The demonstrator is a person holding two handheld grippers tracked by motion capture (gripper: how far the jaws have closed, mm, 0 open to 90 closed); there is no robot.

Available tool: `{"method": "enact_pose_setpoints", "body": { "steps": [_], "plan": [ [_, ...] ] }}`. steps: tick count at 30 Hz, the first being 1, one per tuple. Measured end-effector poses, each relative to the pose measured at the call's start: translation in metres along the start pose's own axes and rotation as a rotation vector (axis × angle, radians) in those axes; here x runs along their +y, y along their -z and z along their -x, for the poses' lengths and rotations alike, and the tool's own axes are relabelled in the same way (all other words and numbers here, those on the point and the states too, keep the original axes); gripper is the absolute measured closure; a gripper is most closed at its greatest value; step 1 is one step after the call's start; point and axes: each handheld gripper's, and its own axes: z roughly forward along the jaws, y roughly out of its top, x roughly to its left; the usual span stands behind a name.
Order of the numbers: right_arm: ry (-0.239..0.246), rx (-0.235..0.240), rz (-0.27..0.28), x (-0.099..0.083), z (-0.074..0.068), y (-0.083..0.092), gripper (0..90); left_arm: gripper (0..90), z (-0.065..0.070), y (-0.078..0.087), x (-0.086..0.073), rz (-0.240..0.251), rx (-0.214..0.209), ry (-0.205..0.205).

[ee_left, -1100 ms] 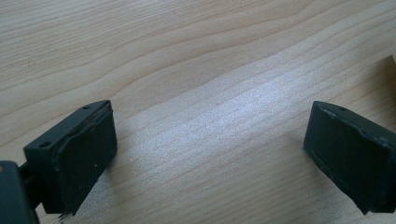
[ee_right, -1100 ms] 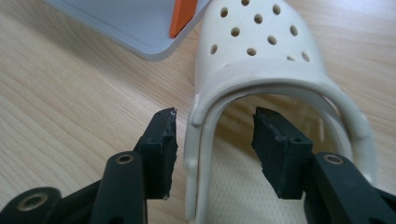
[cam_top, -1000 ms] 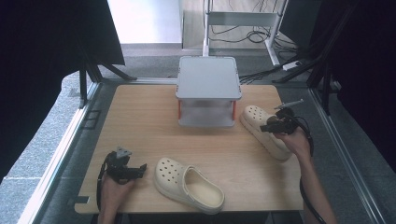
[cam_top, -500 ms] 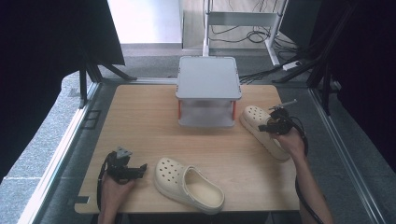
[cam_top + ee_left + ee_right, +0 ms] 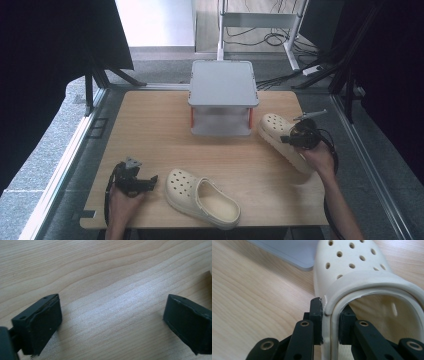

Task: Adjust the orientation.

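Here the right gripper is clamped on the side wall of a cream clog — one jaw against the outside, the other inside the opening, the rim and the strap's end pinched between them; the jaws have just been closing onto it. In the high view that clog lies near the right edge of the wooden worktop, its perforated toe just beside the grey two-tier stand, while the right gripper and the hand behind it cover the heel end, so the back of the shoe cannot be made out. In the right gripper view the clog runs off the frame at right and below, and only a corner of the stand's grey base comes in at the top.

The left gripper rests low at the front left, its jaws spread wide with nothing between them. In the left gripper view its own jaws frame bare wood grain, and a dark sliver at the far right edge is too cut off to identify.

A second clog lies on its sole near the front edge, toe toward the left gripper, close but apart from it.
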Motion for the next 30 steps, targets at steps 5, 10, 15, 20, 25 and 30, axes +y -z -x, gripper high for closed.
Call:
{"method": "enact_pose_setpoints", "body": {
  "steps": [5, 10, 15, 20, 25, 30],
  "plan": [
    [0.015, 0.016, 0.02, 0.002, -0.019, 0.014, 77.4, 0.0, 0.0, 0.0, 0.0, -0.004, 0.0, 0.002],
    [0.062, 0.024, 0.039, 0.002, -0.049, 0.018, 77.4, 0.0, 0.0, 0.0, 0.0, -0.004, 0.001, 0.001],
    [0.121, 0.072, 0.036, 0.006, -0.087, 0.015, 77.3, 0.0, 0.0, 0.0, 0.0, -0.004, 0.001, 0.004],
    [0.19, 0.127, 0.021, 0.012, -0.124, 0.003, 77.3, 0.0, 0.0, 0.0, 0.0, -0.004, 0.002, 0.005],
    [0.229, 0.175, -0.005, 0.014, -0.153, -0.014, 77.3, 0.0, 0.0, 0.0, 0.0, -0.004, 0.003, 0.007],
    [0.256, 0.22, -0.027, 0.013, -0.177, -0.032, 77.2, 0.0, 0.0, 0.0, 0.0, -0.004, 0.003, 0.007]
  ]
}}
